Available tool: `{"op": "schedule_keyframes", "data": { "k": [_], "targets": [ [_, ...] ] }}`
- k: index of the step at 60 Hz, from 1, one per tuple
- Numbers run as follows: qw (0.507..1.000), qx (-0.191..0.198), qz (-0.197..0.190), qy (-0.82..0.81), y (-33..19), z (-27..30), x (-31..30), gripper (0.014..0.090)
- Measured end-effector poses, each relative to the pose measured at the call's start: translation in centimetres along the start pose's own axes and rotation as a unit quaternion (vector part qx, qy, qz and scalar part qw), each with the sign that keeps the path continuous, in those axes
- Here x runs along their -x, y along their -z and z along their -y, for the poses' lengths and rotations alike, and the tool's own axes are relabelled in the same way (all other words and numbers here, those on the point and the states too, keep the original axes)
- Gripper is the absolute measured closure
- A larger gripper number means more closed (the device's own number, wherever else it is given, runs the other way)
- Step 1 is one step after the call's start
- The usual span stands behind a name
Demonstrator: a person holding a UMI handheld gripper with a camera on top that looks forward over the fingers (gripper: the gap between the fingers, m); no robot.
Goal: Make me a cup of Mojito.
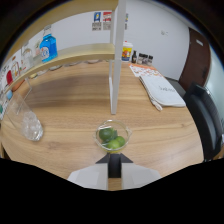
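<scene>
A small clear glass bowl (112, 136) holding limes (111, 138) sits on the wooden table (75, 95), just ahead of my fingertips. My gripper (114, 159) is low over the table's near edge, its dark fingers pressed together with nothing between them. Their tips are right at the bowl's near rim; I cannot tell whether they touch it. To the left of the bowl stands a tall clear glass (25, 117) with ice cubes in its bottom.
A white upright post (116, 60) rises from the table just beyond the bowl. A raised shelf (75, 51) at the back carries a blue bottle (48, 47), jars and small bottles (135, 55). A white cloth (162, 90) lies to the right, with a black chair (207, 117) past it.
</scene>
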Motion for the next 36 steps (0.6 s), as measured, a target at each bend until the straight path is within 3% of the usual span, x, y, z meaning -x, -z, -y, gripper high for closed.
{"op": "schedule_keyframes", "data": {
  "k": [9, 13, 16, 17, 18, 19, 21, 28, 36],
  "targets": [
    [1.0, 0.009, 0.005, -0.001, -0.4, -0.2, 0.1, 0.0857],
    [1.0, 0.016, -0.008, -0.002, -0.1, -0.3, -0.5, 0.0675],
    [1.0, 0.004, -0.007, -0.005, 0.7, 0.3, -0.5, 0.0463],
    [1.0, 0.0, -0.009, -0.004, 1.0, 0.6, -0.5, 0.0358],
    [1.0, -0.006, -0.014, -0.002, 1.3, 0.9, -0.7, 0.0323],
    [1.0, -0.013, -0.019, 0.001, 1.7, 1.3, -0.8, 0.024],
    [0.999, -0.029, -0.03, 0.008, 2.5, 2.2, -1.0, 0.0187],
    [0.994, -0.099, -0.05, 0.023, 6.9, 5.9, -0.2, 0.0188],
    [0.985, -0.172, -0.013, 0.01, 12.5, 9.1, 5.2, 0.0191]
  ]
}}
